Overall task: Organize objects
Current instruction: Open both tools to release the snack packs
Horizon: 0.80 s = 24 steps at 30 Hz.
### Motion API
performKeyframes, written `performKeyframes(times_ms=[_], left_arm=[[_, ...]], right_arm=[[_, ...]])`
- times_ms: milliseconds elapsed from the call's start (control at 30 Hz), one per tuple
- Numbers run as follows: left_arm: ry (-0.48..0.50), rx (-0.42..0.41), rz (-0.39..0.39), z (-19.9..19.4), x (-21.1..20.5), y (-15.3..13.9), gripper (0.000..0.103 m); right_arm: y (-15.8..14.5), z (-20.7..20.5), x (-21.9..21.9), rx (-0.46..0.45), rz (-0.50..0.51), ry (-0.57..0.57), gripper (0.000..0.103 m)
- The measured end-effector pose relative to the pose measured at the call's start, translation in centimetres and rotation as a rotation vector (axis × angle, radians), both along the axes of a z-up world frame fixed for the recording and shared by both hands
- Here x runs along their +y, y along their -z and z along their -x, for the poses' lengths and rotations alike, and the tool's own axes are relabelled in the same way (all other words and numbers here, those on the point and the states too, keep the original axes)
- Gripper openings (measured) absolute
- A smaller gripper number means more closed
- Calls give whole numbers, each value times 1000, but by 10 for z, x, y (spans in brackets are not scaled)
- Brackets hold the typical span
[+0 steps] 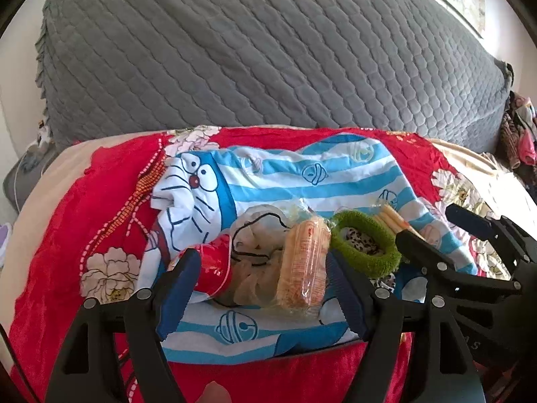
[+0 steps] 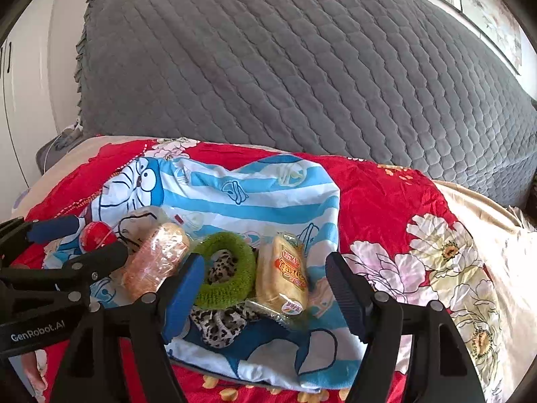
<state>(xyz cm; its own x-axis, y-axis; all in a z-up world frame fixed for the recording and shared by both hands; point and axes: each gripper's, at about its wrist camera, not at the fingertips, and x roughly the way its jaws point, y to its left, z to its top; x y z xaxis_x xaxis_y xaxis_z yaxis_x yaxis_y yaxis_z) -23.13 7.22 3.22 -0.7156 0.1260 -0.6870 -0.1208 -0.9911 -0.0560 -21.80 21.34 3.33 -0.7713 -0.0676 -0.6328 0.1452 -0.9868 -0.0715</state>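
Observation:
Several items lie on a blue-striped cartoon cloth (image 1: pixel 295 178) (image 2: pixel 255 198). My left gripper (image 1: pixel 265 288) is open, its jaws either side of a wrapped bread roll (image 1: pixel 303 265) (image 2: pixel 157 262), a clear bag (image 1: pixel 258 235) and a red wrapped item (image 1: pixel 214 265) (image 2: pixel 97 236). My right gripper (image 2: pixel 268 295) is open, around a second wrapped bun (image 2: pixel 285 272) and a green fuzzy ring (image 2: pixel 225 265) (image 1: pixel 365 245) on leopard-print fabric (image 2: pixel 221 325). The right gripper also shows in the left wrist view (image 1: pixel 436 231).
The cloth lies on a red floral quilt (image 1: pixel 67 235) (image 2: pixel 386 201) over a beige bed. A grey quilted cover (image 1: pixel 255 50) (image 2: pixel 302 67) rises behind. Clothes (image 1: pixel 520 131) pile at the far right.

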Motion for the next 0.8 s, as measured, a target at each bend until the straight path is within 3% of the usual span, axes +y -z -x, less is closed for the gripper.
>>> performKeyframes(times_ms=[267,800], left_arm=[[-7,8,-27,-21,-9,-12,78],[-33,47,-68,-70,-27,-49,81]], right_arm=[[-16,-15,-7,-2,-6,-16,75],[-56,-62,-11,19,-27,-23,90]])
